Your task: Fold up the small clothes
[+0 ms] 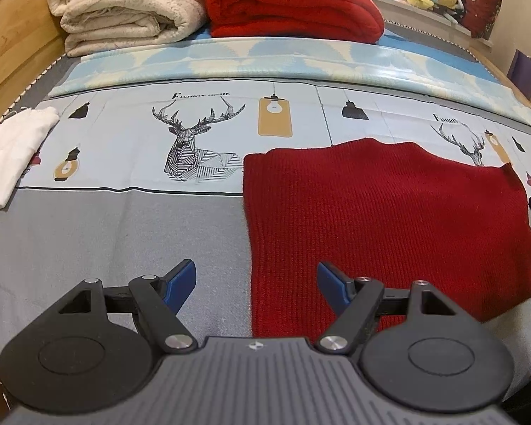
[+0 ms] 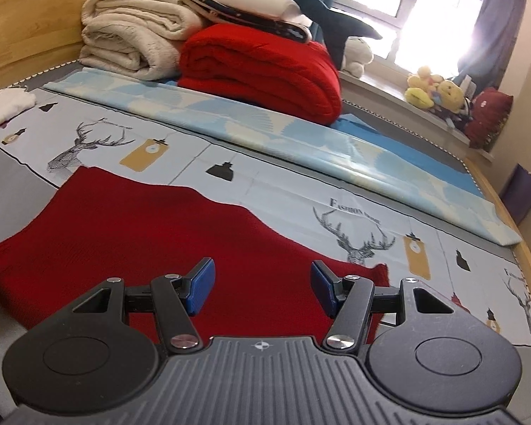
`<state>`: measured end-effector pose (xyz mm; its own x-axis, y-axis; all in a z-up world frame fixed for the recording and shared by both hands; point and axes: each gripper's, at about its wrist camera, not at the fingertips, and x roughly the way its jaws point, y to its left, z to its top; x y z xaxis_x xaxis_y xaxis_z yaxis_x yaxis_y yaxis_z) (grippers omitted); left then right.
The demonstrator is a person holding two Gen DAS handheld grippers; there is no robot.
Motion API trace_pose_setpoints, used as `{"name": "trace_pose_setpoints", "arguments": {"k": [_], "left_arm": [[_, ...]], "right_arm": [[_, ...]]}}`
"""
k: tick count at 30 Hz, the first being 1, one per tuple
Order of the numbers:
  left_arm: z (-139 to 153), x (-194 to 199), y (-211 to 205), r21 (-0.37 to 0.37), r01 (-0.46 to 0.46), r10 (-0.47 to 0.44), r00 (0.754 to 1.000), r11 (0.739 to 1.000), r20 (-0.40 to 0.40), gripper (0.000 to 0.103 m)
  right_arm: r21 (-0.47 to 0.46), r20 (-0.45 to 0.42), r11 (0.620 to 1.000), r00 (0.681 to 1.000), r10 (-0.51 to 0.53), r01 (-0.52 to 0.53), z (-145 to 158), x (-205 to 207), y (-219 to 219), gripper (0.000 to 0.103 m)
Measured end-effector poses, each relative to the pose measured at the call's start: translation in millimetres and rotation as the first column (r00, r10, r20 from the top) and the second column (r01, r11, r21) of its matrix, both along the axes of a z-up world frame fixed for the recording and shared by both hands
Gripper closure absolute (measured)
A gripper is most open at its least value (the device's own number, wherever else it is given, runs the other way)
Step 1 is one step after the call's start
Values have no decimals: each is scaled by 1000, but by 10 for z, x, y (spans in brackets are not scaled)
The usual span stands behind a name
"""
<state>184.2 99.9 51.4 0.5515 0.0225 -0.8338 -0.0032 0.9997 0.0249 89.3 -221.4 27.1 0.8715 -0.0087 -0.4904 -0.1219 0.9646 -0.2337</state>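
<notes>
Red knit garment (image 1: 389,219) lies flat on the bedsheet (image 1: 124,219); grey sheet bare left of its edge; left gripper (image 1: 256,285) and right gripper (image 2: 262,288) both spread, holding nothing; white cloth (image 1: 10,156) far left; folded blankets (image 1: 293,3) behind.

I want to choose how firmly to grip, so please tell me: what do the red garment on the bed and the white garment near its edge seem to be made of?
The red garment looks like ribbed knit, probably wool or acrylic: fine parallel ribs, matte, slightly fuzzy. The white garment looks like thin smooth jersey, perhaps cotton: soft creases, no visible ribs.
</notes>
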Motion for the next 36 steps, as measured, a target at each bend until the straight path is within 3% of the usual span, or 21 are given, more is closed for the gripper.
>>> {"name": "trace_pose_setpoints", "arguments": {"k": [11, 20, 31, 33, 36], "left_arm": [[-54, 5, 219, -2, -36, 36, 999, 999, -14, 23], [-110, -10, 508, -4, -77, 77, 997, 997, -23, 23], [-135, 28, 675, -19, -94, 93, 995, 995, -36, 23], [-145, 47, 675, -17, -95, 95, 995, 995, -40, 23], [-154, 65, 675, -16, -97, 96, 994, 995, -45, 23]], "right_arm": [[-28, -26, 994, 994, 104, -105, -104, 99, 511, 41], [-118, -58, 953, 960, 273, -278, -325, 89, 1150, 41], [-207, -120, 844, 869, 481, -496, -675, -63, 1833, 39], [-216, -166, 811, 839, 518, -543, -777, -82, 1942, 31], [-263, -219, 758, 802, 556, -597, -960, -142, 2101, 30]]}}
